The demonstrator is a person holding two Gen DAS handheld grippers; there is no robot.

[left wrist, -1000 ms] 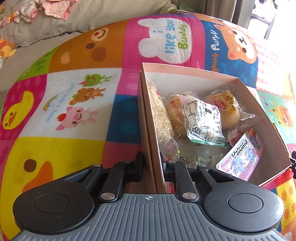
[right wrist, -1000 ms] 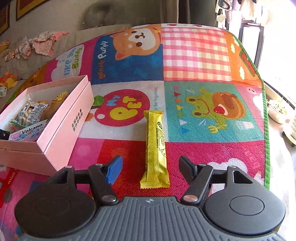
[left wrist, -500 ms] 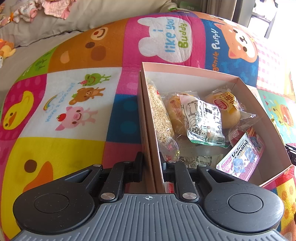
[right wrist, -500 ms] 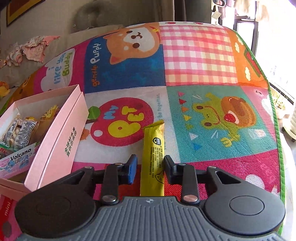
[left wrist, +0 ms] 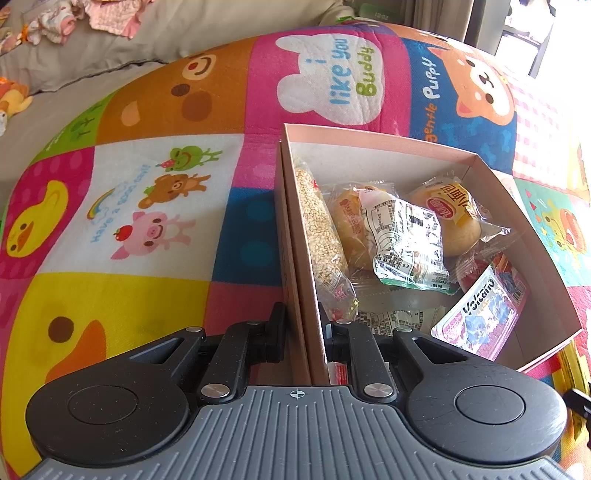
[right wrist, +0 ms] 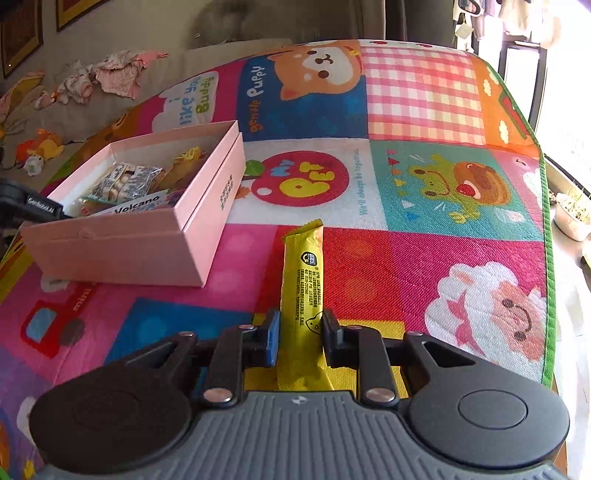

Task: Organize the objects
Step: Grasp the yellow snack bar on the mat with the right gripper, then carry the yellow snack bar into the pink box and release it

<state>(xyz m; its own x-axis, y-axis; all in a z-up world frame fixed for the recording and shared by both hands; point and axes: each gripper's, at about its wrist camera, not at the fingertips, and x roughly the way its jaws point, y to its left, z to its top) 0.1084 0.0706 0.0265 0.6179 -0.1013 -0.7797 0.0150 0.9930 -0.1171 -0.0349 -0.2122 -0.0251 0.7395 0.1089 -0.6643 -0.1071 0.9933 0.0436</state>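
A pink box (left wrist: 388, 146) sits on the colourful play mat, holding several wrapped snacks: a sesame bar (left wrist: 319, 232), buns (left wrist: 454, 218) and a Volcano pack (left wrist: 480, 314). My left gripper (left wrist: 302, 334) is shut on the box's near left wall. My right gripper (right wrist: 300, 334) is shut on a long yellow snack stick (right wrist: 303, 288) and holds it lifted above the mat, right of the box (right wrist: 155, 240). The left gripper's body (right wrist: 26, 206) shows at the box's left end in the right wrist view.
The play mat (right wrist: 424, 184) covers the floor; its green edge (right wrist: 548, 258) runs along the right by a window. A grey cushion with clothes (left wrist: 92, 18) and a plush toy (right wrist: 40, 147) lie at the back left.
My right gripper closed on the yellow stick and lifted it off the mat, moving back and up. The left gripper stayed shut on the box wall.
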